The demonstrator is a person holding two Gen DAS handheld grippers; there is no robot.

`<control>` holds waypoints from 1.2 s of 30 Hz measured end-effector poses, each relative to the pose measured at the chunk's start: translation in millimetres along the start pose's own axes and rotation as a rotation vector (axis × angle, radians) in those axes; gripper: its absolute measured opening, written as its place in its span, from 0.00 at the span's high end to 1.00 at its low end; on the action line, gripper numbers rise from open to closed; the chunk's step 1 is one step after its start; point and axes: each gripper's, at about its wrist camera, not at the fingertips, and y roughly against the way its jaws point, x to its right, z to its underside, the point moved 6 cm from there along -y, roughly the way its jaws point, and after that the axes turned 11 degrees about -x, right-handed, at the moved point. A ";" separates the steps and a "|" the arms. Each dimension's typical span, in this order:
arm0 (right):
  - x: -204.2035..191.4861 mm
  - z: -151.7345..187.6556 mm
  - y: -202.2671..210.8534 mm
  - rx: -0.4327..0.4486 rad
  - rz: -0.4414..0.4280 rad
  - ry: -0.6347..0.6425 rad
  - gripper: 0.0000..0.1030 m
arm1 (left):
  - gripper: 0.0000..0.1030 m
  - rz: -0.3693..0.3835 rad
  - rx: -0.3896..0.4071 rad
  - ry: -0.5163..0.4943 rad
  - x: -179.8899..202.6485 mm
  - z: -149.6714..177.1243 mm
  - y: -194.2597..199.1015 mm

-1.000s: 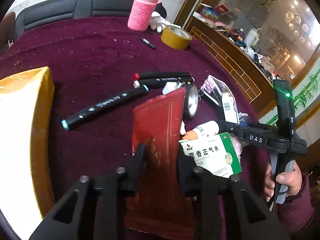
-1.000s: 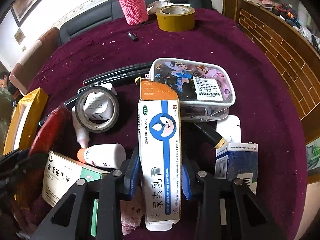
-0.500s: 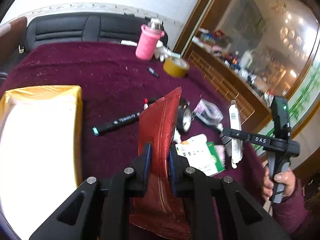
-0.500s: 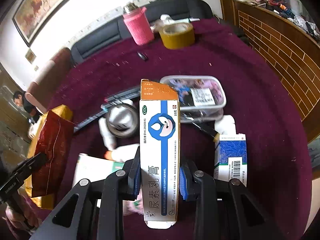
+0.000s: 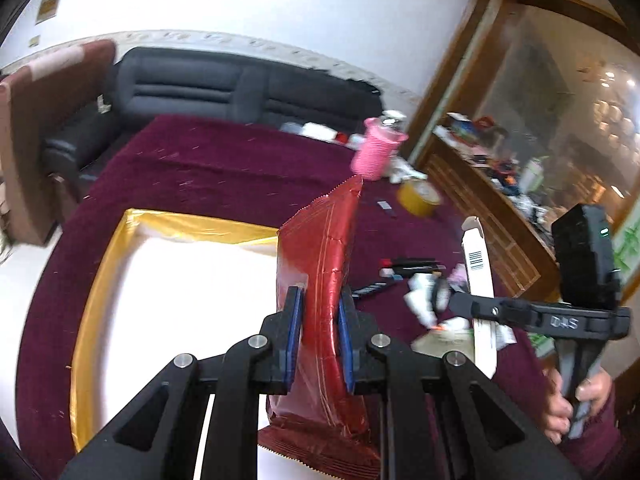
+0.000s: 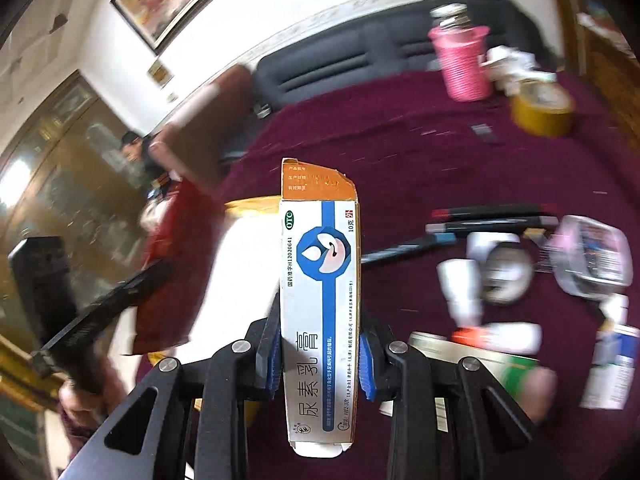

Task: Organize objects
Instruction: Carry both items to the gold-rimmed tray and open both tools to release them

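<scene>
Left wrist view showed the left gripper (image 5: 319,336) clamped on a crinkled red foil pouch (image 5: 320,280), held upright above the gold-rimmed white box (image 5: 100,264) at the near left, probably for dropping in. No writing on it was readable. The right gripper (image 6: 319,354) pinched a white-and-blue cardboard ointment carton (image 6: 320,300) upright, clear of the maroon tablecloth (image 6: 400,152); it read "OTC" and "尿素乳膏".

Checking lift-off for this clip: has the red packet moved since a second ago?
Yes. The red packet, clamped in the left tongs, has risen off the pile of pens and now hangs beside the gold-rimmed box.
</scene>
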 end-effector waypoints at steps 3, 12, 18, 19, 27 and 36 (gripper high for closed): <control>-31.2 -20.0 -47.5 -0.073 -0.065 -0.009 0.68 | 0.84 -0.041 -0.027 0.041 -26.0 -6.7 -19.7; -52.4 -68.7 -149.6 -0.193 -0.078 -0.119 0.68 | 0.84 -0.047 -0.100 0.159 -79.5 -11.7 -77.0; -39.9 -75.7 -180.4 -0.240 0.006 -0.148 0.68 | 0.83 0.001 -0.110 0.198 -92.4 -14.4 -92.8; -38.1 -75.4 -182.9 -0.243 0.020 -0.152 0.68 | 0.83 0.000 -0.110 0.194 -91.0 -15.0 -93.3; -30.9 -78.0 -180.0 -0.250 0.031 -0.147 0.67 | 0.58 0.059 -0.092 0.228 -88.3 -15.5 -85.9; -35.5 -73.5 -141.5 -0.163 0.064 -0.110 0.46 | 0.31 0.018 -0.006 0.281 -91.0 -14.7 -39.3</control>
